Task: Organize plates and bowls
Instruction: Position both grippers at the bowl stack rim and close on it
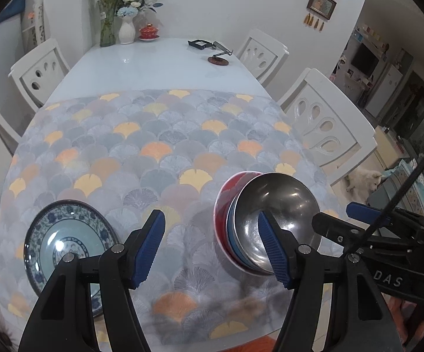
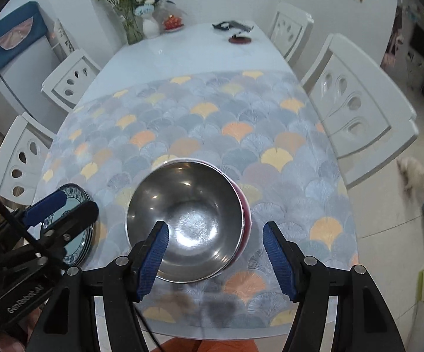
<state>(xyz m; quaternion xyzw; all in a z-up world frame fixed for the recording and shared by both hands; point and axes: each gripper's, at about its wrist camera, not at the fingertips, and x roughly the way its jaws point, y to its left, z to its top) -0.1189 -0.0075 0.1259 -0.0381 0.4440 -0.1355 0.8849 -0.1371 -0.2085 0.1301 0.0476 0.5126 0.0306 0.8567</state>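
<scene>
The bowls look already nested: a steel bowl (image 2: 187, 224) sits inside a blue bowl (image 1: 231, 234) and a red bowl (image 1: 222, 205) near the table's front edge, right of the blue-patterned plates (image 1: 65, 240). Any further move should probably lift clear without nudging the stack. The right gripper (image 2: 216, 256) hovers released above the steel bowl's near rim; the left gripper (image 1: 212, 248) hangs released between plates and bowls, empty.

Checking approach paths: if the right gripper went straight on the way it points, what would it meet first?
Probably the steel bowl topping the bowl stack: the open right gripper points toward it, with one jaw already overlapping its rim, though depth is unclear.
</scene>
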